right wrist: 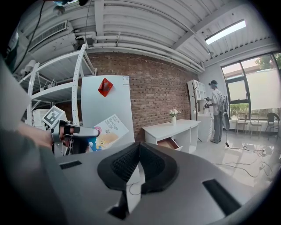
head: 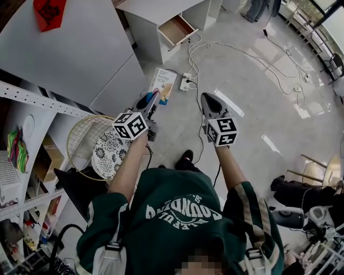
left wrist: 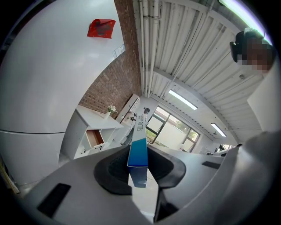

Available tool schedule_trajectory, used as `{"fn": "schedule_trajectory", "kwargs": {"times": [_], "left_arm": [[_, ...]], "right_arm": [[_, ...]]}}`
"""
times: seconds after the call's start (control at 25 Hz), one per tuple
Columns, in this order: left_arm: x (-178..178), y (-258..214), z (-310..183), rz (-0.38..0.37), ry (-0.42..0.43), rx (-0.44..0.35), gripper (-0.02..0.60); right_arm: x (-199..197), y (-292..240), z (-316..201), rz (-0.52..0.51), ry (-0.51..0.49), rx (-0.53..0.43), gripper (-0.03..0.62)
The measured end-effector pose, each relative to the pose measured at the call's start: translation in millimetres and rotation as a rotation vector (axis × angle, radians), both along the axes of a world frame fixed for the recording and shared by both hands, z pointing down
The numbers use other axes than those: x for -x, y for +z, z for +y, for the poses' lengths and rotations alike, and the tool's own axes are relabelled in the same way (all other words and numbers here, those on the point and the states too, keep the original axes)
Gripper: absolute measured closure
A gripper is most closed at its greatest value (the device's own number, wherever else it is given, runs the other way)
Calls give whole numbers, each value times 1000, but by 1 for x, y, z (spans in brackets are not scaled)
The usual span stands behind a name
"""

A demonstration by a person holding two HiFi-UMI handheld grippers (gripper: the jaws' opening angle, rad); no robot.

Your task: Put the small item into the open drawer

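A flat white and blue box [head: 163, 84] is the small item, and my left gripper [head: 152, 97] is shut on its near end, out in front of me above the floor. In the left gripper view the box [left wrist: 138, 147] stands edge-on between the pads of the left gripper [left wrist: 139, 166]. The open drawer [head: 177, 30] sticks out of a white desk [head: 156, 12] far ahead; it also shows as the drawer [left wrist: 93, 137] and the drawer [right wrist: 169, 143]. My right gripper [head: 206, 99] hangs to the right of the box. The right gripper [right wrist: 139, 151] is shut with nothing in it.
A power strip [head: 186, 81] and cables [head: 242, 51] lie on the floor between me and the desk. A tall white cabinet [head: 70, 48] and a shelf rack [head: 32, 107] stand at my left, with a racket [head: 86, 140]. A person [right wrist: 216, 110] stands beyond the desk.
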State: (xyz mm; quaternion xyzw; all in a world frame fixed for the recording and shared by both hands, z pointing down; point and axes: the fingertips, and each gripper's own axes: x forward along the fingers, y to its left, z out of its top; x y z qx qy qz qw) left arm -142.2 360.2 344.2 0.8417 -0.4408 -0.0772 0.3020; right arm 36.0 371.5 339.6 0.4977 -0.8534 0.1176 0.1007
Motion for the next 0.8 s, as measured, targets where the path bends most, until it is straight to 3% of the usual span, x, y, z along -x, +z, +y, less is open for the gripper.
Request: {"fn": "schedule_trajectory", "kwargs": {"times": [0.8], "left_arm": [[-61,-5,-29,-5,-58,-18,487]], "right_arm": [[-79,3,-15,-1,-17,4,569]]}}
